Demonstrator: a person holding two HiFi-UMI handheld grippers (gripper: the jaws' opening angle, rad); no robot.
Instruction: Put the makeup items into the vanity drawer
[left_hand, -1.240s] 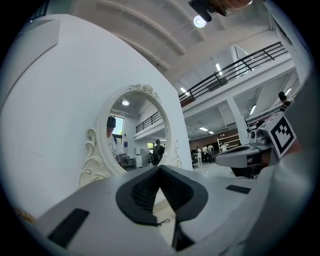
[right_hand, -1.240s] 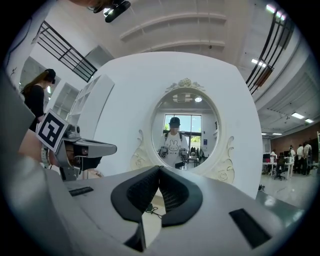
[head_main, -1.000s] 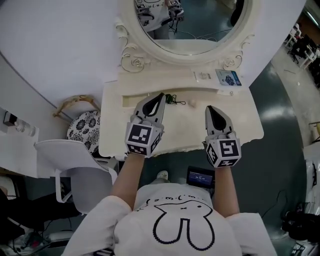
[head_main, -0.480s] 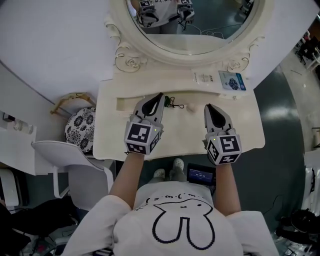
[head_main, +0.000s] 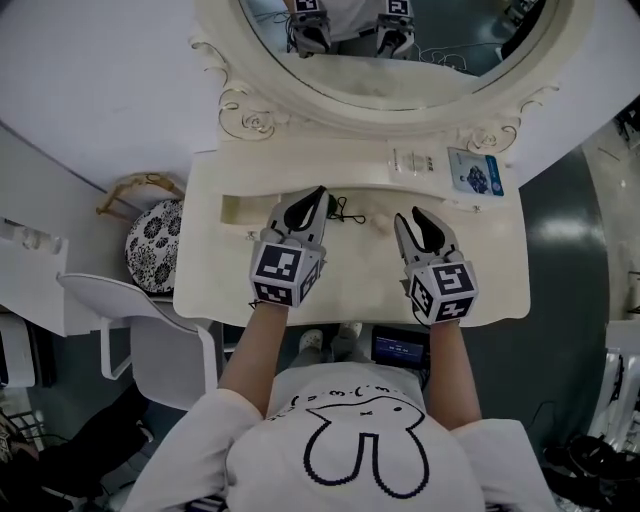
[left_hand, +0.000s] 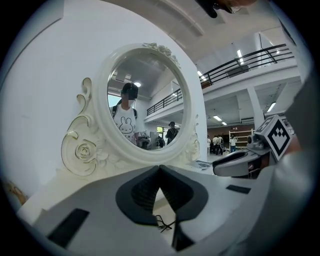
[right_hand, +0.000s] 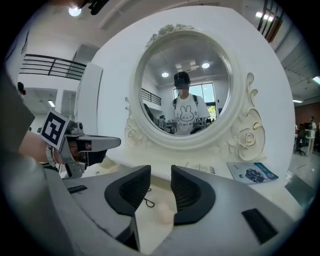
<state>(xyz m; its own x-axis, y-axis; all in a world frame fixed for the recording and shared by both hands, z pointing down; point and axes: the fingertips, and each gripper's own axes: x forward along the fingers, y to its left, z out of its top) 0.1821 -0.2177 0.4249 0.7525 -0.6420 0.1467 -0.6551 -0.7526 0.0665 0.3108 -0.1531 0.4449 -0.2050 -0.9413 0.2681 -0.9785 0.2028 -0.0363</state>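
While the right gripper (head_main: 410, 217) is opening its jaws, now partway apart with nothing pressed between them, a small pale rounded lump (head_main: 383, 222), which I take for a makeup item, lies on the vanity top (head_main: 480, 262) just ahead of its tips, near the middle of the head view. The left gripper (head_main: 320, 192), to its left, has its jaws closed tip to tip on nothing, with a thin black cord (head_main: 346, 209) just beside them. The task looks barely begun: both things lie out on top, and I cannot make out an open drawer.
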